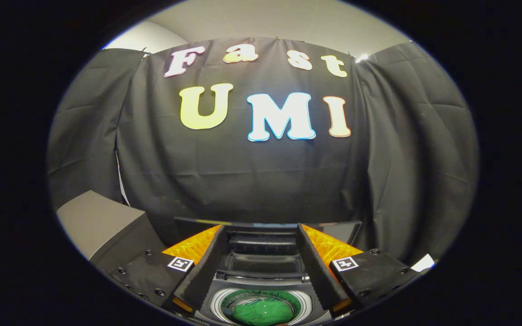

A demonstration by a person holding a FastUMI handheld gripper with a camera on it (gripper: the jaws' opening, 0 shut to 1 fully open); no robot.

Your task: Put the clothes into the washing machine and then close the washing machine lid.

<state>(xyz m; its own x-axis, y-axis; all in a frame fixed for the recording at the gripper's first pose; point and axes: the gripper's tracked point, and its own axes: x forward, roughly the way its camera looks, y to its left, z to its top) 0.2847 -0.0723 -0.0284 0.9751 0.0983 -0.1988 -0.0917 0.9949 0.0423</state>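
Since the crumpled green cloth garment (263,312) already lies inside the round drum of the dark top-loading washing machine (261,271), only its raised lid (265,225) remains; above the drum, the black-and-orange two-finger gripper (261,246) hangs wide open, empty.

Two black fingers (215,262) with ribbed pads and bright orange outer sides sit at the lower centre of the frame, each mount carrying a small black-and-white square marker. Between them, a green garment (263,312) lies in the washing machine (261,276), dark grey with a silvery-white drum ring. A grey box (100,222) stands lower left.
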